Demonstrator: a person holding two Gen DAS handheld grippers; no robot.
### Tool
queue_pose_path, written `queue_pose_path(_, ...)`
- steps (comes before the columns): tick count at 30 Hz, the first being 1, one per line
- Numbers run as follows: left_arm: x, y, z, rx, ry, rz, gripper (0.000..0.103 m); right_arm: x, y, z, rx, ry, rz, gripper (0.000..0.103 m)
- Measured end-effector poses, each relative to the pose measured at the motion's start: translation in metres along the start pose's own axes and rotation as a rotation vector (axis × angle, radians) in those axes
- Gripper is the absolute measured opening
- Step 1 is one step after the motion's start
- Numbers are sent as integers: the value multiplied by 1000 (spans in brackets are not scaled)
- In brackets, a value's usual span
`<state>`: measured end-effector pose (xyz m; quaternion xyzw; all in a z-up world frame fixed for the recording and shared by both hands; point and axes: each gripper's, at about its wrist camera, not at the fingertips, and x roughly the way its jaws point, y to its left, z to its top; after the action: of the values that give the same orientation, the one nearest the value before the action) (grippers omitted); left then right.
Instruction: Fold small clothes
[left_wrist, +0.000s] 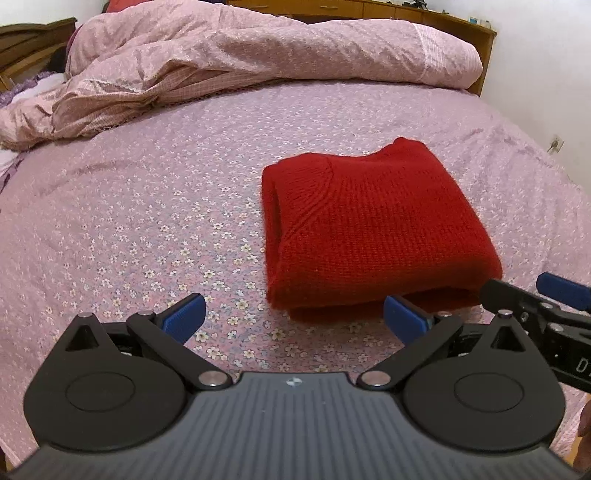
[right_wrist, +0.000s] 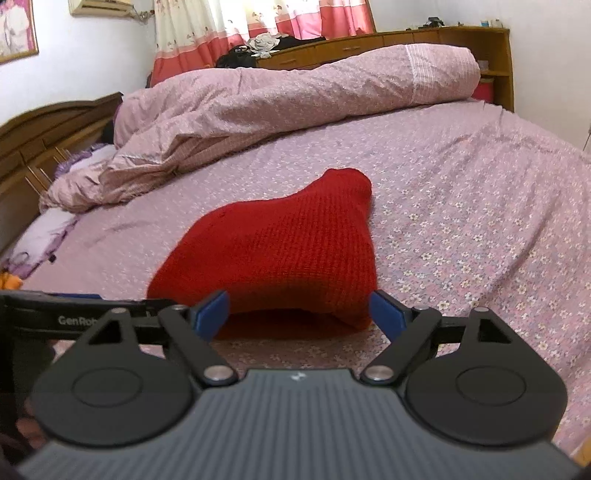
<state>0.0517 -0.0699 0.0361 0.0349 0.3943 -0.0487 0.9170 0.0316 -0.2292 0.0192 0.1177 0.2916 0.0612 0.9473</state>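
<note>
Left wrist view: red knit sweater (left_wrist: 376, 229) folded into a thick rectangle, lying on the pink floral bedsheet (left_wrist: 147, 221), right of centre. Left gripper (left_wrist: 293, 317) low over the sheet, jaws spread wide, nothing between the blue pads (left_wrist: 186, 317); right pad just beside the sweater's near edge, perhaps touching. Right gripper (left_wrist: 524, 295) at the sweater's near right corner. Crumpled pink duvet (left_wrist: 258, 55) behind.

Right wrist view: right gripper (right_wrist: 297, 310) with jaws spread, sweater's (right_wrist: 273, 258) near folded edge between the pads, not pinched. Left gripper's body (right_wrist: 70, 317) at far left. Wooden headboard shelf (right_wrist: 424, 40) beyond the duvet (right_wrist: 295, 92).
</note>
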Motion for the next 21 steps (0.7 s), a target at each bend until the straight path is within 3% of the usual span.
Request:
queue_pose_path(9, 16, -3, 0, -11, 12, 13, 103, 16, -4, -3, -10, 6, -93, 85)
queue_pose_path(21, 35, -8, -4, 7, 39, 41, 103, 35, -5, -10, 19, 61, -123, 85)
